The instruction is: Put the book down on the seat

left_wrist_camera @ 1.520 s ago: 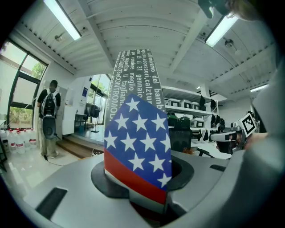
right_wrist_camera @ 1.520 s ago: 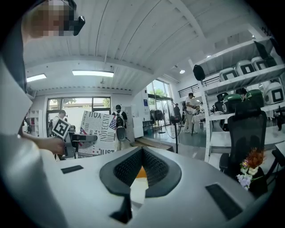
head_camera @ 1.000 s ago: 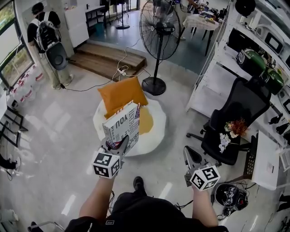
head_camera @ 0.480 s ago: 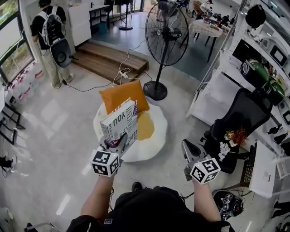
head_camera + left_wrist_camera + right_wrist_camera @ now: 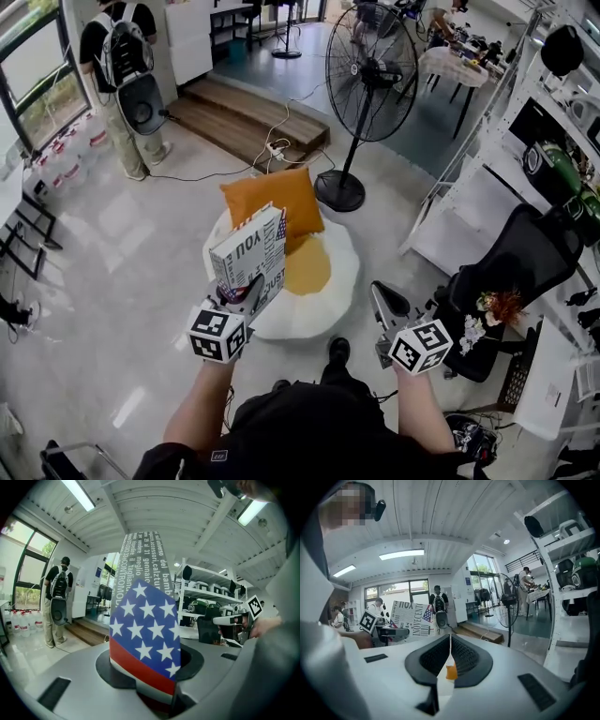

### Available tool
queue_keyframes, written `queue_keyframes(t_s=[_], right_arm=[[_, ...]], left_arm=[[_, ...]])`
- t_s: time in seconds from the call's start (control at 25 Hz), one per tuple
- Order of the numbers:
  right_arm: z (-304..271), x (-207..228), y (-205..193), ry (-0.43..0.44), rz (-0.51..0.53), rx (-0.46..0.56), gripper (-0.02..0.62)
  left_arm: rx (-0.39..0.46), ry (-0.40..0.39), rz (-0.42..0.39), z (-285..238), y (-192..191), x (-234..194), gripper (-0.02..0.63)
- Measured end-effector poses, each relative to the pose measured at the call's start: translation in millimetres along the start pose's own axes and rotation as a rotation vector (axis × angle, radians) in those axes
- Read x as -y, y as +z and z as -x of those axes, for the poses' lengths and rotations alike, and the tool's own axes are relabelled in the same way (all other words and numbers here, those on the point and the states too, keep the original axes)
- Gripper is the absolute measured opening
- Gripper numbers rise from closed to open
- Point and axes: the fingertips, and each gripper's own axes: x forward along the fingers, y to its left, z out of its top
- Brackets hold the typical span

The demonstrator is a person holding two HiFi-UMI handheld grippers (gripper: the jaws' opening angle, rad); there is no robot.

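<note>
The book (image 5: 249, 260), white with black lettering and a stars-and-stripes corner, stands upright in my left gripper (image 5: 244, 298), which is shut on its lower edge. In the left gripper view the book (image 5: 145, 634) rises from between the jaws of the left gripper (image 5: 146, 679). It hangs over the near left rim of the seat (image 5: 319, 305), a round white pouf carrying an orange cushion (image 5: 277, 197) and a yellow pad (image 5: 307, 265). My right gripper (image 5: 382, 302) hangs to the right of the seat, shut and holding nothing. In the right gripper view the right gripper (image 5: 450, 654) has its pads together, and the book (image 5: 411, 618) shows at the left.
A standing fan (image 5: 371, 58) is behind the seat, with a cable and power strip (image 5: 274, 148) on the floor. A black office chair (image 5: 511, 272) and white shelving (image 5: 562, 122) are at the right. A person with a backpack (image 5: 122, 66) stands far left by a wooden step (image 5: 239, 111).
The seat, fan and chair have slid down and right in the head view as the person walked closer. One foot now shows beside the seat. The book stays gripped.
</note>
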Motion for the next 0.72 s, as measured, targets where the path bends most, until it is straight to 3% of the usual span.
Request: queue_keyframes(t_s=[0.28, 0.72], right_arm=[[-62.9, 48.0, 11.0, 0.119, -0.015, -0.025, 0.008], [-106.6, 171.4, 13.7, 0.226, -0.043, -0.084, 0.008]], left_arm=[[-0.036, 0.093, 0.036, -51.8, 8.5, -14.4, 0.159], [-0.072, 0.175, 0.073, -158.9, 33.7, 20.8, 0.16]])
